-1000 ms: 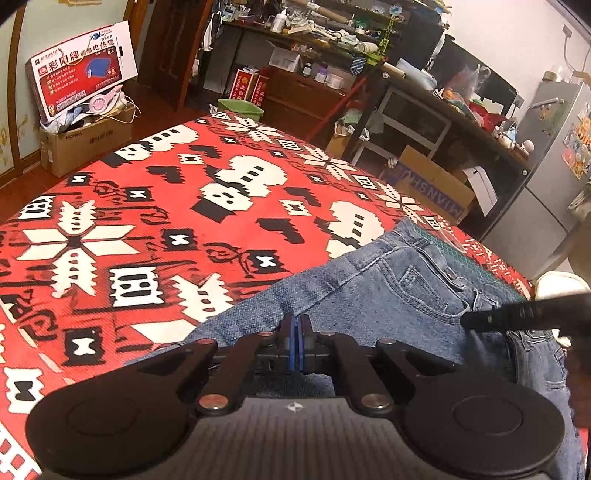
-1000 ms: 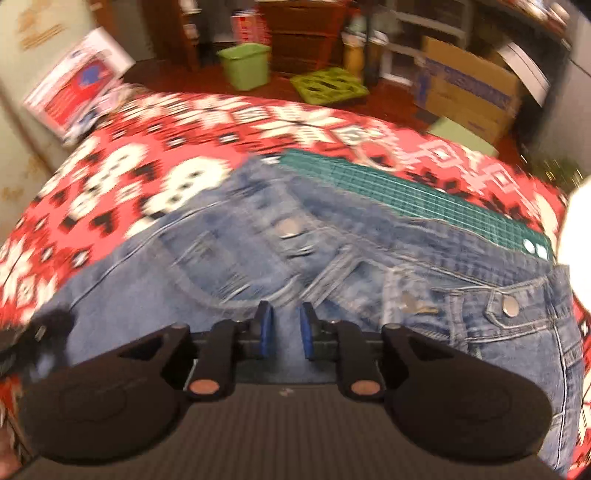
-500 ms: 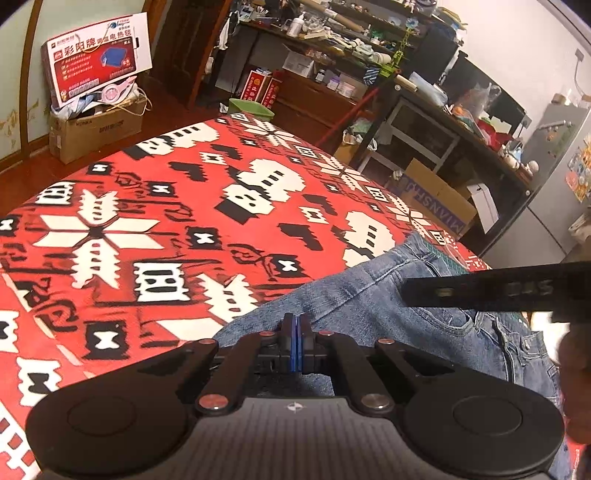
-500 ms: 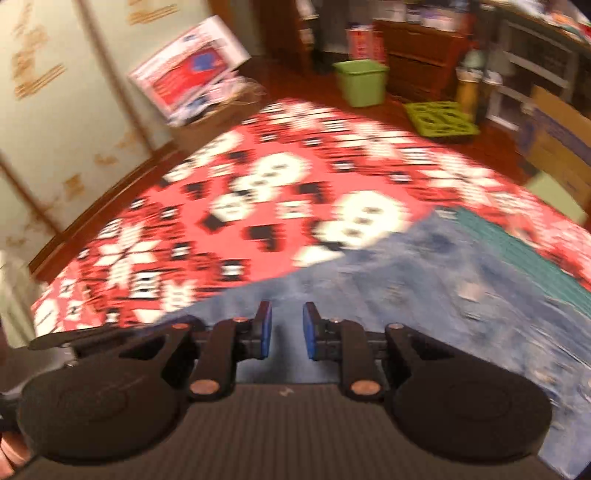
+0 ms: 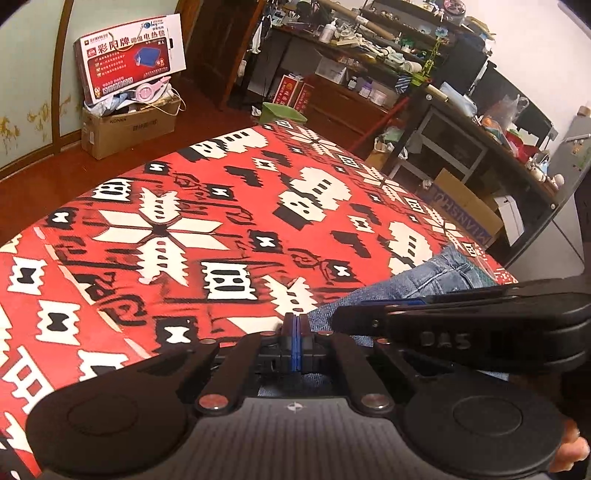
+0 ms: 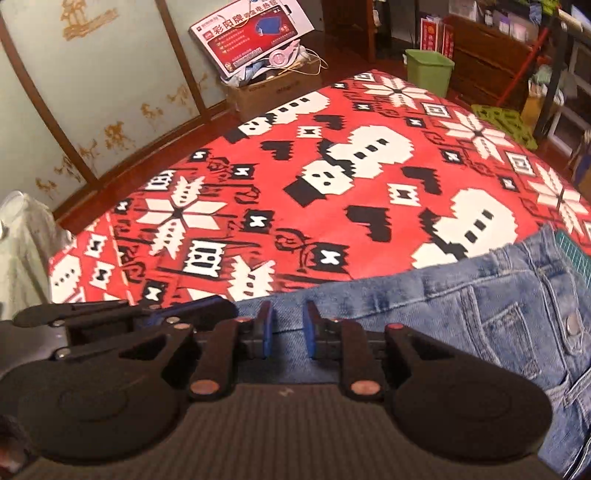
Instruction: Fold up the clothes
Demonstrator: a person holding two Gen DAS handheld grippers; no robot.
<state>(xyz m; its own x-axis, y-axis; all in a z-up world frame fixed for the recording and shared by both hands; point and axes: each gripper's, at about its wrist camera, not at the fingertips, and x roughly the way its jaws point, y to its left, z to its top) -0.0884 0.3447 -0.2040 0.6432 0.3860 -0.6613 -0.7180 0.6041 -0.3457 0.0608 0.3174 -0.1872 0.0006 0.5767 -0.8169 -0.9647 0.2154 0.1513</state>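
A red, white and black patterned blanket is covering the surface. Beyond its far edge, a green bin is standing on the wooden floor. Left of the bin, a cardboard box is sitting against the wall, with a red-printed carton leaning on top of it.

"DAS" marks the right gripper; "KONKA" the cardboard box.

Jeans lie on the blanket's right, apparently.
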